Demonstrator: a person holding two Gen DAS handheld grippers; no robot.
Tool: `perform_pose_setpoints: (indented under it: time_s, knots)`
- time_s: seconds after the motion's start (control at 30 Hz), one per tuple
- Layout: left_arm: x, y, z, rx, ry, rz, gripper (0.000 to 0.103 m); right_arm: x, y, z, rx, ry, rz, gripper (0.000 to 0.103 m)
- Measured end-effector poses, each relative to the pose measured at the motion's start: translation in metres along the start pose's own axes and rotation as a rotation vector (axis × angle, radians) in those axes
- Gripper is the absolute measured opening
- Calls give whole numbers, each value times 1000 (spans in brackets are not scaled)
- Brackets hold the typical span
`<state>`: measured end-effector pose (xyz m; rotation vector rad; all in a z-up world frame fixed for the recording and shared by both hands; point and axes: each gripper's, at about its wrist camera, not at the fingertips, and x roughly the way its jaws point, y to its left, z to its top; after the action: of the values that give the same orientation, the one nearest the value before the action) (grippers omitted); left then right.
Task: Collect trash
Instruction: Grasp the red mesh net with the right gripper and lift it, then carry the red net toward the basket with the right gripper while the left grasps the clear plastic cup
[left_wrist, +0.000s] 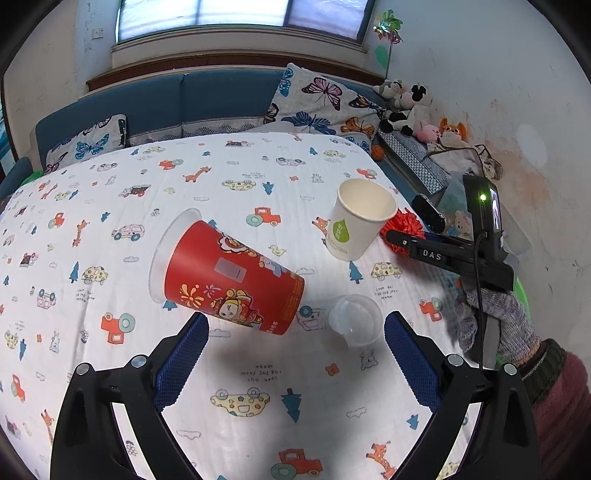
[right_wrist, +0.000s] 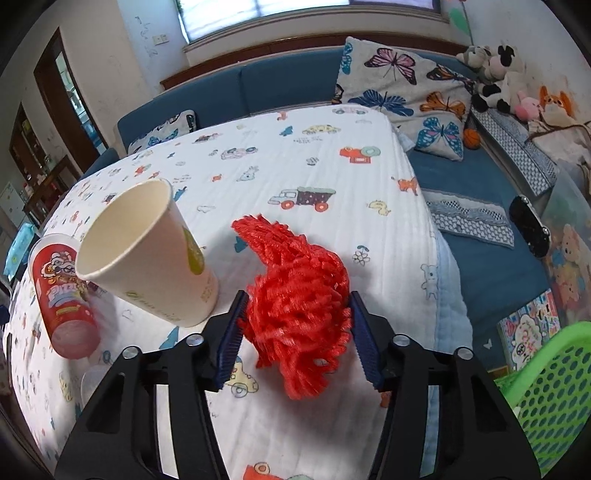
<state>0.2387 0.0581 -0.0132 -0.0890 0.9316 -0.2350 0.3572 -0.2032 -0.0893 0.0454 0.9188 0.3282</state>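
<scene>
Right gripper (right_wrist: 295, 332) clamped on a red frilly mesh wad (right_wrist: 295, 295); left gripper (left_wrist: 295, 354) hangs with jaws wide apart, holding nothing.

Nearest the left gripper lie a small clear plastic lid (left_wrist: 354, 319) and a toppled red printed paper cup (left_wrist: 231, 275); beyond them, touching the wad, sits a white paper cup with a green leaf logo (left_wrist: 360, 218). "DAS" shows on the right gripper's arm. The white cloth with cartoon cars and giraffes (left_wrist: 147, 206) reads "LOOK OUT FOR THE MOON". A green perforated plastic basket (right_wrist: 550, 391) sits right; blue sofa (right_wrist: 236, 88) and butterfly cushions (right_wrist: 406, 88) behind.
</scene>
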Motion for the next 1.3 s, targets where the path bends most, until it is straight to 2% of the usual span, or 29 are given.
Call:
perform_pose_setpoints:
  time_s: [0.2, 0.73, 1.0, 1.3]
  knots:
    - [9, -11, -9, 37, 20, -11, 93, -17, 3, -2, -8, -21, 16, 43]
    - [51, -58, -29, 175, 60, -19, 90, -106, 5, -37, -7, -113, 46, 43]
    - [72, -63, -26, 192, 59, 26, 86, -137, 1, -59, 16, -153, 61, 43]
    - [91, -64, -22, 196, 74, 66, 81, -153, -8, -74, 41, -159, 59, 43]
